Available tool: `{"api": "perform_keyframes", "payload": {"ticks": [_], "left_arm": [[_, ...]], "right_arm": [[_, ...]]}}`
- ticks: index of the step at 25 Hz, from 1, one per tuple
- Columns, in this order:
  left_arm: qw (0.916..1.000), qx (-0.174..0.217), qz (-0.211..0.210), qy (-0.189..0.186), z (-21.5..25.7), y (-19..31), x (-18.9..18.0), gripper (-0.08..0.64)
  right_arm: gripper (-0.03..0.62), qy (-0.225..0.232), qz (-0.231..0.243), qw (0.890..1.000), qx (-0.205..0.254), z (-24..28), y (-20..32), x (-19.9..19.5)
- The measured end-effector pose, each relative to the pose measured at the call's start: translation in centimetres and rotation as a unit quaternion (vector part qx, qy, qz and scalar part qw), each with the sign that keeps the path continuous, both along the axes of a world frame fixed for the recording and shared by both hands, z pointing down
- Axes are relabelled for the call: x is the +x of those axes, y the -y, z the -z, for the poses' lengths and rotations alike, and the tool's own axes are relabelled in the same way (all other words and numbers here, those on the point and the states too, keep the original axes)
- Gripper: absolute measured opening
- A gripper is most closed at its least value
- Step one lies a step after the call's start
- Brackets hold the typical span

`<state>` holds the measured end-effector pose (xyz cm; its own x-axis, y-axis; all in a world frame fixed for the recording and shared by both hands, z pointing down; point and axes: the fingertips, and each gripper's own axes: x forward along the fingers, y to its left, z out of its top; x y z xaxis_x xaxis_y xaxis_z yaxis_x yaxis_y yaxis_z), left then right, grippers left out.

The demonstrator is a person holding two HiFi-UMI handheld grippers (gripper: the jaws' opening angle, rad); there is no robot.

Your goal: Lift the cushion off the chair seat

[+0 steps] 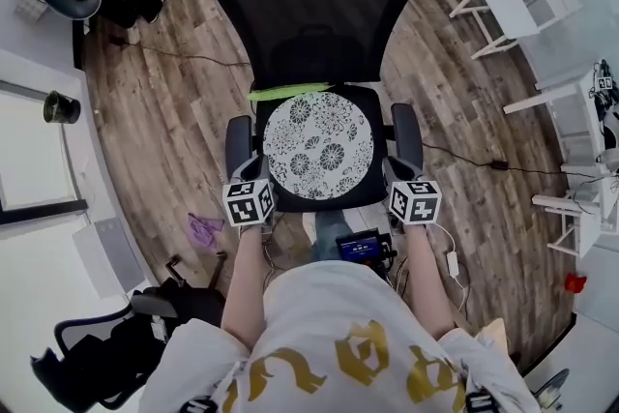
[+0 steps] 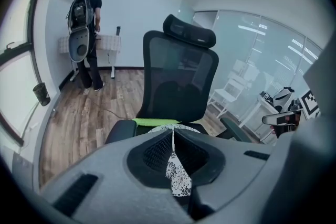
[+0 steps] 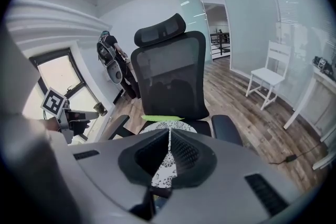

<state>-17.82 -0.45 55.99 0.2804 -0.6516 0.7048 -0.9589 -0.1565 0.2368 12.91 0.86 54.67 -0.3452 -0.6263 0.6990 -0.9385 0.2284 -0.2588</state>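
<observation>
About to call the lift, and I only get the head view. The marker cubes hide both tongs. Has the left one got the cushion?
Observer: Yes. The left tongs are shut on a fold of the cushion at its near edge.
Operator: Right side?
Observer: Same. The right tongs are shut on a fold of the patterned fabric.
Operator: Anyone close behind the chair?
Observer: No. A person with a backpack stands by the far wall, well apart from the chair.
</observation>
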Motion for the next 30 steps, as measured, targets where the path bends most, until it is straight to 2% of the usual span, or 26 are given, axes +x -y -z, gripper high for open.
{"api": "perform_keyframes", "payload": {"ticks": [11,14,20,26,28,30], "left_arm": [[0.996,-0.088,0.014,0.002,-6.5,-1.3,0.4,0.012],[0.9926,-0.12,0.019,0.007,-8.8,-1.6,0.0,0.012],[0.9832,-0.179,0.034,-0.002,-12.6,-2.3,-0.3,0.012],[0.9766,-0.211,0.032,0.03,-16.2,-2.2,-0.1,0.012],[0.9724,-0.228,0.024,0.045,-17.6,-2.4,0.0,0.013],[0.9679,-0.244,0.014,0.058,-18.9,-2.5,0.2,0.014]], "right_arm": [[0.014,-0.016,0.022,0.999,-0.045,-4.2,1.9,-0.3],[0.014,-0.002,0.012,0.998,-0.056,-5.7,2.7,-0.5],[0.015,-0.026,0.028,0.996,-0.085,-8.9,3.7,-0.1],[0.018,-0.019,0.022,0.992,-0.119,-13.0,5.5,-0.4],[0.072,-0.024,0.025,0.991,-0.127,-14.1,6.1,-0.6],[0.09,-0.036,0.034,0.99,-0.133,-14.8,6.5,-0.8]]}}
